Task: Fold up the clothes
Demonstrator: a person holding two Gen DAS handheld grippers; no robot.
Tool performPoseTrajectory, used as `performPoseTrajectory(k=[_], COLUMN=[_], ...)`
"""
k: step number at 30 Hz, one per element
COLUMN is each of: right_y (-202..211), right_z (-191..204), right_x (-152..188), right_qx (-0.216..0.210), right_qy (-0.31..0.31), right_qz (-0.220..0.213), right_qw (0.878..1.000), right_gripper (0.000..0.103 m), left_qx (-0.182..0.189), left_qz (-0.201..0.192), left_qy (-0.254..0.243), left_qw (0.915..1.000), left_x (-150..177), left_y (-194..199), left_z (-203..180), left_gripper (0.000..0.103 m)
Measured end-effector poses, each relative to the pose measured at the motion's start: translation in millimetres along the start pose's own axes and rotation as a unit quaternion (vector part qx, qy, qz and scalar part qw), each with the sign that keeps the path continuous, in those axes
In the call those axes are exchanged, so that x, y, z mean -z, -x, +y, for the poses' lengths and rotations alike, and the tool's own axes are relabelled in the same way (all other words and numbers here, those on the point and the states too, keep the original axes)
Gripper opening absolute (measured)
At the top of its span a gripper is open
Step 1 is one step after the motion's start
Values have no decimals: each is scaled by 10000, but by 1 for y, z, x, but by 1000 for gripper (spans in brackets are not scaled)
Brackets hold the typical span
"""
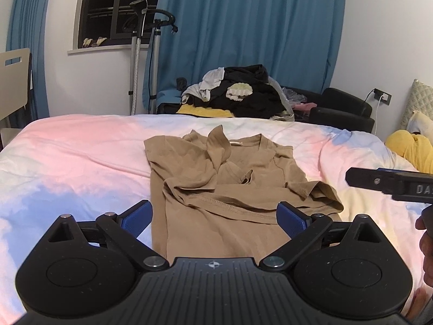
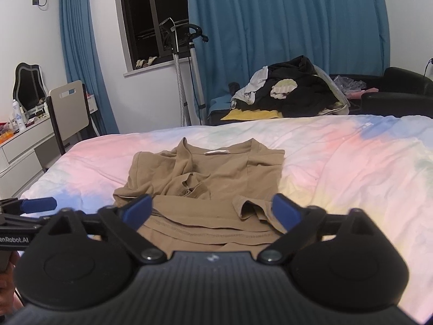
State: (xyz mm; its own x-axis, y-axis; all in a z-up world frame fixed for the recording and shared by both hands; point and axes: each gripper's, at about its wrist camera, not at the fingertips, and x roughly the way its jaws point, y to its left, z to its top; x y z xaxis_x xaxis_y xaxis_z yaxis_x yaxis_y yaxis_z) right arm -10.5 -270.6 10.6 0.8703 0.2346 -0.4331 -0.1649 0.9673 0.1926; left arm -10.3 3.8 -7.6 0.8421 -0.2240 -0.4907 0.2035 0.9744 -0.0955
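Lying rumpled on bed (image 1: 81, 162), tan shirt (image 1: 216, 184), both grippers spread

Tan-brown cotton tee (image 1: 216, 189) w/ pale neck label, on pastel tie-dye duvet (image 1: 81, 162): pink, blue, yellow, white blotches. Teal-blue pleated curtains (image 1: 243, 27). Black grippers w/ blue finger pads (image 2: 138, 211). Black-white-yellow laundry heap (image 2: 292, 92) behind.

Tan shirt (image 1: 230, 187), rumpled, partly folded, collar far, lying on bed
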Motion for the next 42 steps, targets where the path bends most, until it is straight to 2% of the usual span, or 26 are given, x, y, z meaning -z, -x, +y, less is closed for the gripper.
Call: performPoseTrajectory(k=[7, 16, 19, 21, 24, 27, 29, 32, 33, 35, 39, 42], right_y=[0, -6, -6, -5, -3, -5, -10, -19, -20, -22, -26, -28], right_z=[-3, -15, -17, -21, -26, -35, -43, -52, -53, -54, -57, -59], right_x=[1, 3, 4, 6, 7, 13, 23, 45, 48, 50, 53, 55], right_qx=[21, -99, -194, -330, -541, -981, -1278, -1613, -1587, -1449, -1171, -962], right_qy=[-61, -616, -838, -1115, -1449, -2154, -2848, -3840, -3947, -3995, -4090, -4158], right_qz=[-8, 160, 260, 416, 583, 874, 1213, 1764, 1829, 1841, 1865, 1882], right_qw=[10000, 9979, 9960, 9923, 9863, 9676, 9423, 8919, 8863, 8863, 8856, 8845], right_gripper=[103, 103, 103, 103, 103, 103, 103, 103, 103, 103, 103, 102], left_qx=[-46, -70, 181, 390, 719, 872, 954, 1188, 1255, 1315, 1145, 1152], left_qz=[40, 499, 656, 768, 993, 1336, 1596, 1926, 2022, 2184, 2307, 2312], left_qy=[-15, 7, 242, 586, 1242, 1910, 2397, 3090, 3255, 3466, 3586, 3778], left_qw=[10000, 9987, 9974, 9946, 9847, 9685, 9529, 9238, 9151, 9027, 8973, 8891], left_x=[1, 10, 10, 11, 10, 15, 21, 32, 36, 43, 55, 60], left_y=[-3, -20, -20, -18, -17, -21, -25, -35, -38, -44, -56, -68], left_z=[-1, -2, 2, 8, 23, 37, 49, 64, 66, 69, 73, 79], left_gripper=[99, 99, 99, 99, 99, 99, 98, 98, 98, 96, 95, 89])
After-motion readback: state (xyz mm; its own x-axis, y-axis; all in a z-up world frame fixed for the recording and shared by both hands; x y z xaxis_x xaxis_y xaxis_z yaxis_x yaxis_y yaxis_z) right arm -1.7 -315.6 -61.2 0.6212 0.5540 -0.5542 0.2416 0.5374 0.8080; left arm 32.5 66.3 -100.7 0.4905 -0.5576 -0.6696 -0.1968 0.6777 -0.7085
